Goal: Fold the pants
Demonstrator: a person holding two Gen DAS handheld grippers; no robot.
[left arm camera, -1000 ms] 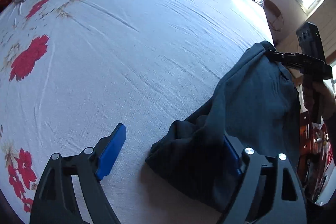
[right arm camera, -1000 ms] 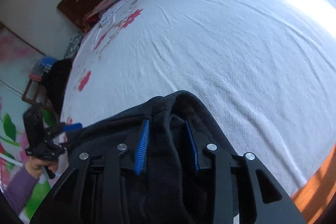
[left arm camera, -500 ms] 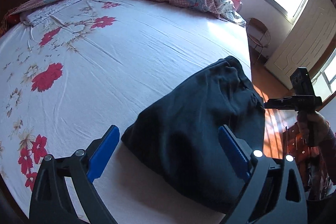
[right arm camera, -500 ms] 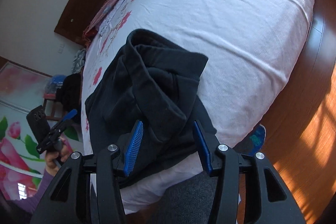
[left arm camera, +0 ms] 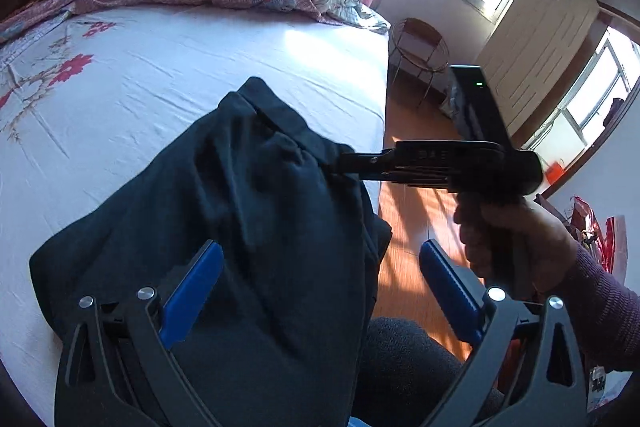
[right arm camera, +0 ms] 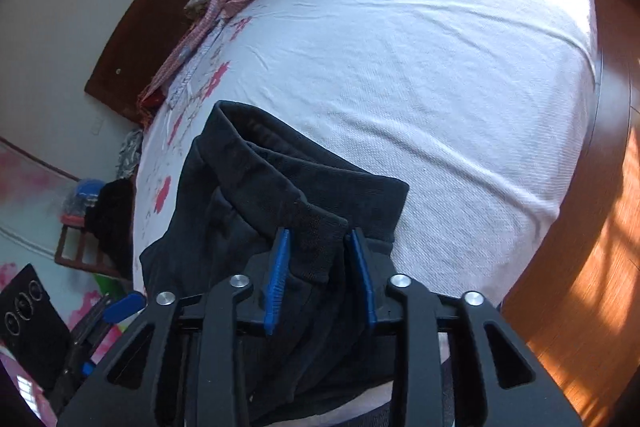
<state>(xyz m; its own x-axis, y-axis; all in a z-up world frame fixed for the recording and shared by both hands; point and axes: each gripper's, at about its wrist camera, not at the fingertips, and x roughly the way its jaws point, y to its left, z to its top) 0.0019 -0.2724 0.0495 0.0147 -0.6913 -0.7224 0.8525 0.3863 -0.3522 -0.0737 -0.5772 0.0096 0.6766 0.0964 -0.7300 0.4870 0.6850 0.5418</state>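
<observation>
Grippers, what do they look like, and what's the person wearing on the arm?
Both are black plastic. The left gripper has triangular cut-out arms, silver round bolts and ridged blue pads. The right gripper matches; from the side it shows a pistol-style handle and a small green light. The hand is bare, above a dark purple knit sleeve.

Both wrist views close over bed edge — shared dark pants.

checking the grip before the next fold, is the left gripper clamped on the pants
No, the left gripper is open, its blue fingers spread wide above the pants without pinching the cloth.
</observation>
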